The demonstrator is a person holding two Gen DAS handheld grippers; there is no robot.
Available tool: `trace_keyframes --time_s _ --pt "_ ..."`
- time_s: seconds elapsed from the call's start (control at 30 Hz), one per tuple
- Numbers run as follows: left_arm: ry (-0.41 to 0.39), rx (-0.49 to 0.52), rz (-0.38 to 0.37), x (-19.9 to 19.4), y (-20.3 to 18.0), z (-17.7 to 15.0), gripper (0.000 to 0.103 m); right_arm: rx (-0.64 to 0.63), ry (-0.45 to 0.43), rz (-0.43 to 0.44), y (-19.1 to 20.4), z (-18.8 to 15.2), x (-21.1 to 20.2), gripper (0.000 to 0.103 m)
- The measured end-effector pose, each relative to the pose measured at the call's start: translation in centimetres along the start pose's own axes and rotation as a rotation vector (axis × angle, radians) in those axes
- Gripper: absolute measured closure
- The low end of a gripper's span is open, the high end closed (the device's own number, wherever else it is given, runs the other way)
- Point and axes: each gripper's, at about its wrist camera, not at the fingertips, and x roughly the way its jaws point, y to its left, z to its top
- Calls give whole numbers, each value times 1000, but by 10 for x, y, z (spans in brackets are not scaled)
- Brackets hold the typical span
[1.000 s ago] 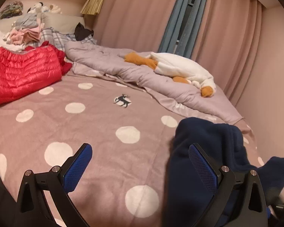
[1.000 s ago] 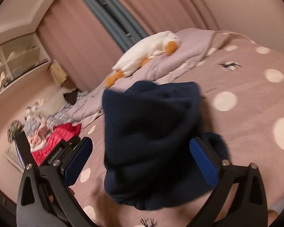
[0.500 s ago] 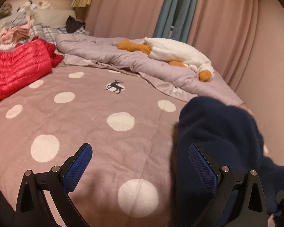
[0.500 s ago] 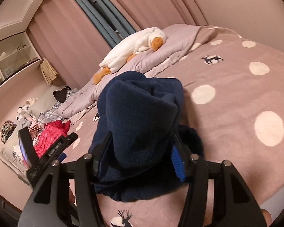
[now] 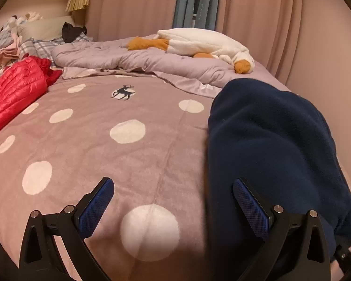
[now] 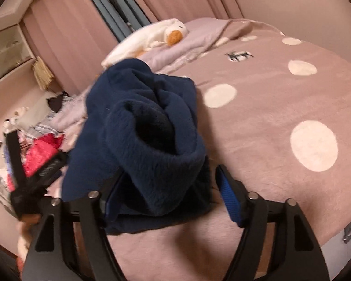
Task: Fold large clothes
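A bunched navy fleece garment (image 6: 147,135) lies on the polka-dot bed cover (image 6: 280,107). In the right wrist view my right gripper (image 6: 168,201) is partly closed around its near fold, with the left finger pressed into the fleece and a gap at the right finger. In the left wrist view the same garment (image 5: 273,140) fills the right side. My left gripper (image 5: 173,208) is open and empty just above the bed cover (image 5: 128,154), its right finger at the garment's edge. The left gripper also shows in the right wrist view (image 6: 35,175) at the left.
A red puffer jacket (image 5: 14,89) lies at the left. A crumpled lilac duvet (image 5: 133,61) with a white goose plush (image 5: 206,44) lies at the far side. Piled clothes (image 5: 4,49) sit at the headboard. Curtains (image 5: 194,0) hang behind.
My right gripper closed in on the navy fleece, then its right finger parted again. The garment's folds shifted. My left gripper stayed open and moved forward low over the bed.
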Motion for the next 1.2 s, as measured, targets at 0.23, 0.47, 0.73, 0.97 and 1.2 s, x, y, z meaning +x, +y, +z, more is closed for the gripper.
trace_keyframes --time_s 0.23,0.47,0.73,0.97,1.2 --pt "-16 22 28 -1 -3 0 2 20 -7 19 -1 0 -7 22" --pt "16 -36 18 2 7 7 2 -88 -131 17 33 20 -61 20" --pt "-218 38 -40 -37 -7 24 29 -163 -228 117 66 55 -70 74" --pt "30 85 -171 27 -29 6 52 -132 -90 -119 24 42 -11 82" --pt "-55 131 -98 19 -47 2 52 -84 -52 -89 7 36 -11 81"
